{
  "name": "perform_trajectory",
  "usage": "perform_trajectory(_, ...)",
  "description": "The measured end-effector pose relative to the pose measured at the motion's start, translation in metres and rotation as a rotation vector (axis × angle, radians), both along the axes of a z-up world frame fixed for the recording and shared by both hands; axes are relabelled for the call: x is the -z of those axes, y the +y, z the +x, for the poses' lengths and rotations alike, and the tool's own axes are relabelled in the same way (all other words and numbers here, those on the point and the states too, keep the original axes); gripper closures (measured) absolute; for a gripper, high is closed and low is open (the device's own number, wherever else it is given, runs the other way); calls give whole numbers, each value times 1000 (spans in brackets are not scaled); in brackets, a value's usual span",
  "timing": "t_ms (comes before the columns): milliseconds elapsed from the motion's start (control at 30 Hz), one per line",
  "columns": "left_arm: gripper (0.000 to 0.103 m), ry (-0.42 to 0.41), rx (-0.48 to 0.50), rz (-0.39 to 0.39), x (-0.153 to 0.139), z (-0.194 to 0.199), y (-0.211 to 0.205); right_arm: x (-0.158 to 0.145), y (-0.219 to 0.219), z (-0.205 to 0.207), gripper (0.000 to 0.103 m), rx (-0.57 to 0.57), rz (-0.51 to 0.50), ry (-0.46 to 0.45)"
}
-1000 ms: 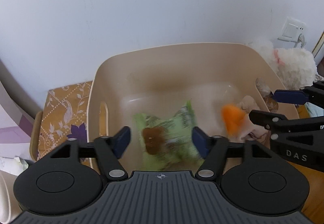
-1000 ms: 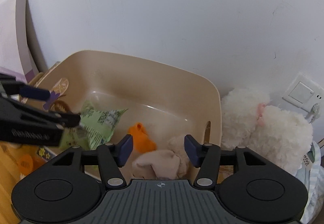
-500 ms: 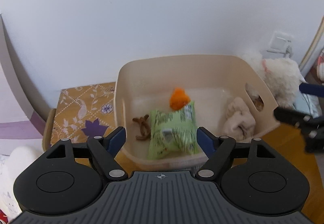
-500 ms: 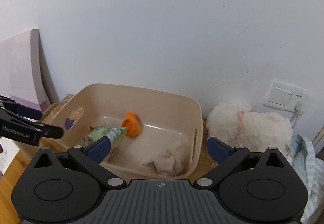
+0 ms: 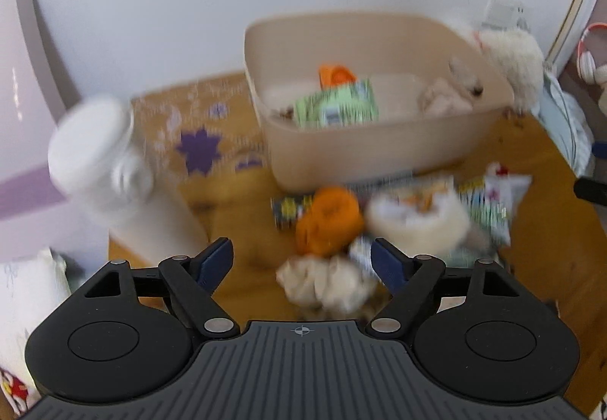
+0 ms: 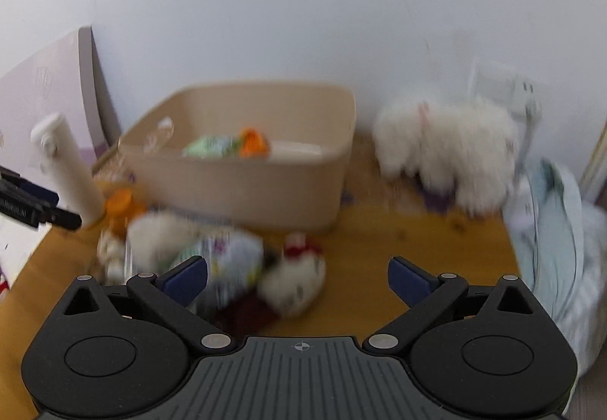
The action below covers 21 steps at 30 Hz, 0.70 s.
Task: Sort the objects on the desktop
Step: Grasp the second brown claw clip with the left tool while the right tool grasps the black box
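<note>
The left gripper [image 5: 301, 262] had just been widening, nothing clamped; a beige cloth [image 5: 326, 283] lay below between its jaws. The right gripper [image 6: 297, 277], spread fully, held nothing. The beige bin [image 6: 242, 173] stood ahead of both.
</note>
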State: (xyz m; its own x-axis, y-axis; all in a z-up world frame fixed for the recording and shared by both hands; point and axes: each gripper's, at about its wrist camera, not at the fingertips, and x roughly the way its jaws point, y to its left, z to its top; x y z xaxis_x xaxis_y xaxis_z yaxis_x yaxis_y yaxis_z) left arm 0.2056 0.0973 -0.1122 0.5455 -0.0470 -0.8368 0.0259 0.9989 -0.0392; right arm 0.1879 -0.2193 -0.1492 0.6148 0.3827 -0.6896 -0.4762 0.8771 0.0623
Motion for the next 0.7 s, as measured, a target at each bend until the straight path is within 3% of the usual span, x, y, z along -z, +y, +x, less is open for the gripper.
perform_trajectory(133, 22, 61, -18, -27, 18, -15, 4, 18, -10, -30, 0, -10, -74, 50)
perform_trajectory(333, 22, 106, 1, 2, 40, -27, -4, 43, -7, -64, 0, -117, -176, 64)
perform_trajectory(467, 22, 125, 30, 14, 52, -28, -12, 53, -1, -74, 0, -188, -232, 59)
perform_trajectory(700, 22, 159, 16, 1, 68, -20, -21, 69, 7, -74, 3, -217, -288, 71)
